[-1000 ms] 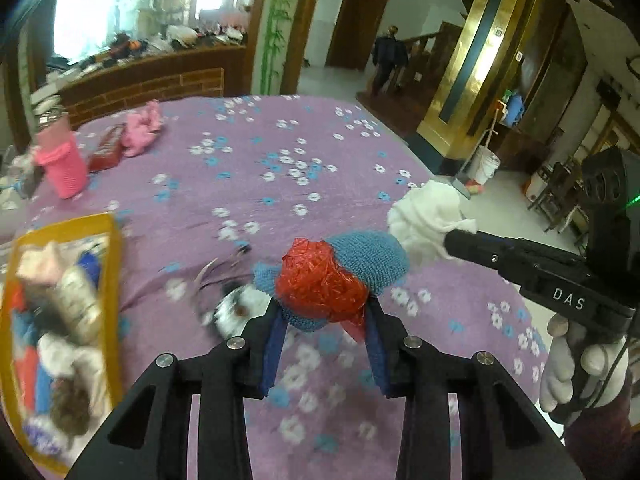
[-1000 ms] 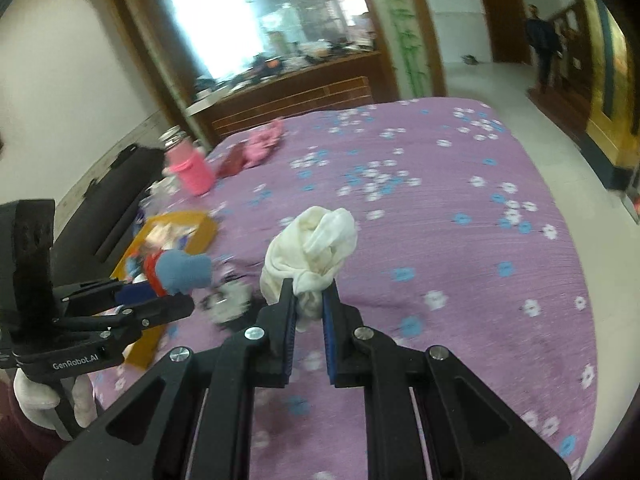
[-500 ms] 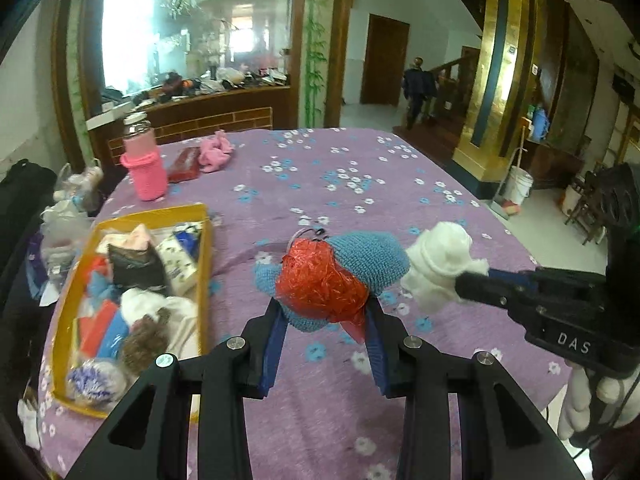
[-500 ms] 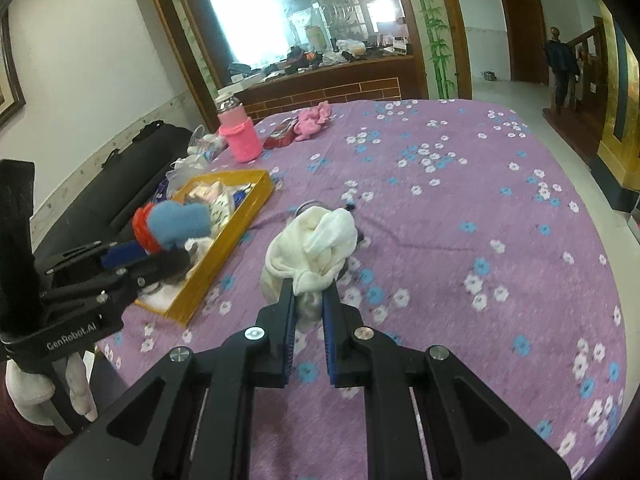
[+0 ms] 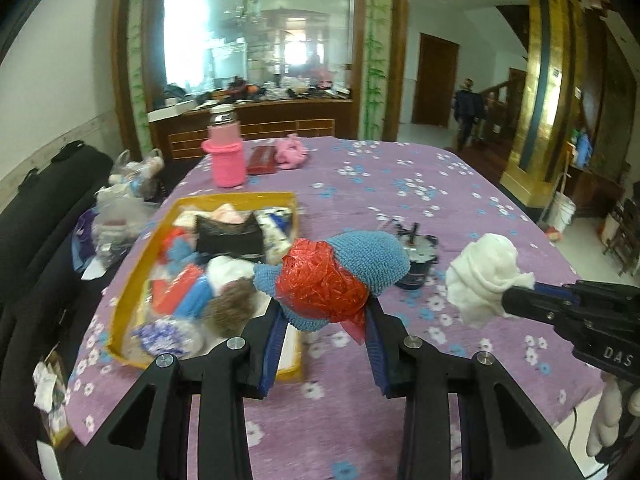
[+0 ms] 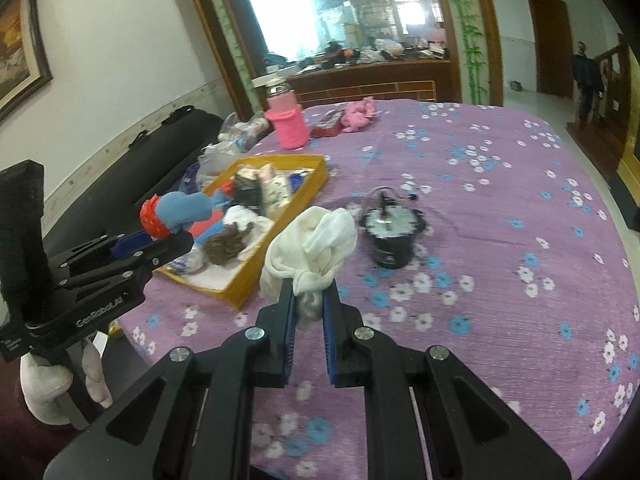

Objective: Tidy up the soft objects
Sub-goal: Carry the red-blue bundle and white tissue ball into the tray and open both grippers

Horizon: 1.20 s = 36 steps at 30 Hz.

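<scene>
My left gripper is shut on a blue knitted toy wrapped in red mesh, held above the table near the yellow tray's near right corner. It also shows in the right wrist view. My right gripper is shut on a white cloth bundle, held above the purple flowered tablecloth; the bundle also shows in the left wrist view. The yellow tray holds several soft items and stands at the left.
A black cylindrical object with wires stands on the cloth right of the tray. A pink knit-covered bottle, a red pouch and a pink soft item sit at the far side. Plastic bags lie left of the table.
Both grippers have risen and pulled back from the table with their loads still held. The tray and the black object have come into fuller view.
</scene>
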### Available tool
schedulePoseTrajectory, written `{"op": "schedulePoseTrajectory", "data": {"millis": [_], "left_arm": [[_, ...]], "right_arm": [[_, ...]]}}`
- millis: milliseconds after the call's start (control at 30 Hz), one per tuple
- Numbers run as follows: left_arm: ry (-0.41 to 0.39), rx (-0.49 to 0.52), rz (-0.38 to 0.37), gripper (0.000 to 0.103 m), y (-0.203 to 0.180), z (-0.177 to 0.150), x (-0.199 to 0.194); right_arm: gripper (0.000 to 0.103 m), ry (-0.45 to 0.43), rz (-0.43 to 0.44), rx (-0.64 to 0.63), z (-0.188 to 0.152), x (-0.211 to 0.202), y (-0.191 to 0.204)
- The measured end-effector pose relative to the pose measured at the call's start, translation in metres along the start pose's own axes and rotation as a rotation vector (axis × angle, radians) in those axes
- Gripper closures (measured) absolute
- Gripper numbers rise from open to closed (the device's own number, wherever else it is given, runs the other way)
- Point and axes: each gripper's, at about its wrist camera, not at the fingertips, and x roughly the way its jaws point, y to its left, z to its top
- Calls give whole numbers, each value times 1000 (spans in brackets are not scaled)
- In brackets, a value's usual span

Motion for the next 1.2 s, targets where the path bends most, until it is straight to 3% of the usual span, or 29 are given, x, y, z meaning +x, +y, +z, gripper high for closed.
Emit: {"op": "schedulePoseTrajectory", "data": {"millis": [500, 800, 1000, 1200], "left_arm": [[8, -139, 46, 67, 82, -18, -8], [36, -262, 127, 67, 146, -22, 11], [76, -288, 130, 67, 156, -14, 38], [127, -258, 74, 67, 146, 2, 79]], "right_arm": [[93, 82, 83, -114, 7, 52, 76], [93, 143, 121, -148, 16, 93, 101], [93, 209, 128, -158, 21, 128, 107], [93, 289, 72, -194, 23, 163, 109]]}}
